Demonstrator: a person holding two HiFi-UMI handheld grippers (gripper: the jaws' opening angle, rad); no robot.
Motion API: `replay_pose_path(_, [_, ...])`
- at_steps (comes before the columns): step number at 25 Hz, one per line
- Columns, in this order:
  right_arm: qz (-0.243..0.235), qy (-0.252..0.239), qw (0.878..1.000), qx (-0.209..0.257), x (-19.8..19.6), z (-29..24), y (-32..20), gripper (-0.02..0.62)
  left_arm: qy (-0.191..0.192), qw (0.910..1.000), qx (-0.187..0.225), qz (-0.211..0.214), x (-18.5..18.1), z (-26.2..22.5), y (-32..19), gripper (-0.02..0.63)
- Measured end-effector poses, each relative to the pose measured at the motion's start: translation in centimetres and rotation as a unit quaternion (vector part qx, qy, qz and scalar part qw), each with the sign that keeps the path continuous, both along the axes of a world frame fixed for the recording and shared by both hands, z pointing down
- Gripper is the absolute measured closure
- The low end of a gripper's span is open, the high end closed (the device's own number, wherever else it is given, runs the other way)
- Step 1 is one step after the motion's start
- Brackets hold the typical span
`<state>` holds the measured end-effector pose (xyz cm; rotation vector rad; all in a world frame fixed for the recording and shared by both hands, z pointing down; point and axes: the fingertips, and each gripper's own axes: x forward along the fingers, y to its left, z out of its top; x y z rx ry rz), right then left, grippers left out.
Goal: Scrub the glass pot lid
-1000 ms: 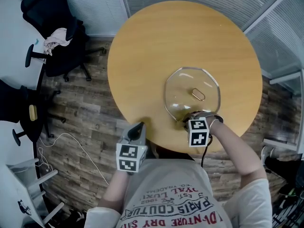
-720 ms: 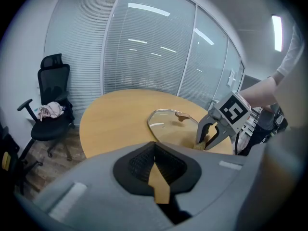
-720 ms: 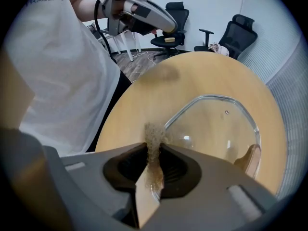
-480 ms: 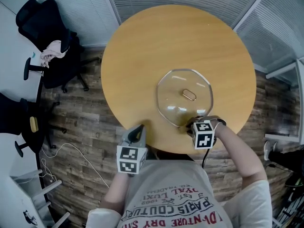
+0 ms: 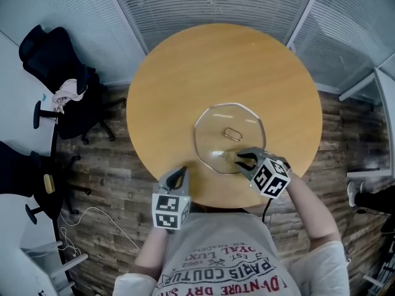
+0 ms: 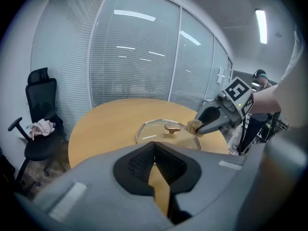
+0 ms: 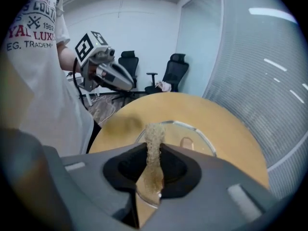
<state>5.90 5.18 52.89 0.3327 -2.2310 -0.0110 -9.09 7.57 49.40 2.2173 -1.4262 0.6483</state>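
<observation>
The glass pot lid (image 5: 216,128) lies flat on the round wooden table (image 5: 185,73), its metal handle (image 5: 233,134) in the middle. My right gripper (image 5: 242,159) is shut on a tan scrub pad (image 5: 239,159), which sits over the lid's near right part. In the right gripper view the scrub pad (image 7: 154,141) stands up between the jaws, with the lid (image 7: 192,131) behind it. My left gripper (image 5: 179,174) hovers at the table's near edge, apart from the lid, shut and holding nothing. The left gripper view shows the lid (image 6: 154,129) and the right gripper (image 6: 198,127) beside it.
Black office chairs (image 5: 58,73) stand left of the table, one with a cloth (image 5: 65,94) on it. Glass walls with blinds (image 5: 203,2) run behind the table. A cable (image 5: 92,217) lies on the wood floor. The person's torso is close to the table's near edge.
My right gripper has swung from the lid's near rim to point leftwards, with the pad now over the glass. The left gripper has stayed at the table's edge.
</observation>
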Motion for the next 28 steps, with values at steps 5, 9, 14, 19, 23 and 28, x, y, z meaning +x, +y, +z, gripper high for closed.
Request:
replay_pose_path(5, [0.126, -0.116, 0.981, 0.089, 1.1, -5.6, -3.6, 0.519, 0.006, 0.9994, 0.027, 0.019, 2.1, -2.0, -1.4, 0.598])
replay_pose_path(9, [0.248, -0.219, 0.937, 0.112, 3.0, -8.8, -5.6, 0.520, 0.004, 0.9981, 0.051, 0.033, 3.2, -3.3, -3.0, 0.598])
replay_pose_path(14, [0.341, -0.261, 0.890, 0.155, 5.8, -12.9, -5.2, 0.520, 0.017, 0.9948, 0.090, 0.045, 4.3, -6.9, -4.2, 0.598])
replay_pose_path(19, [0.399, -0.294, 0.847, 0.191, 8.1, -15.7, -4.4, 0.520, 0.028, 0.9870, 0.149, 0.053, 5.1, -10.7, -5.2, 0.598])
replay_pose_path(23, [0.422, -0.321, 0.823, 0.202, 9.0, -17.0, -3.4, 0.520, 0.022, 0.9766, 0.207, 0.055, 5.4, -13.3, -5.1, 0.598])
replay_pose_path(28, [0.428, -0.340, 0.811, 0.210, 9.3, -18.2, -1.7, 0.523, 0.035, 0.9575, 0.281, 0.055, 5.5, -16.7, -4.7, 0.598])
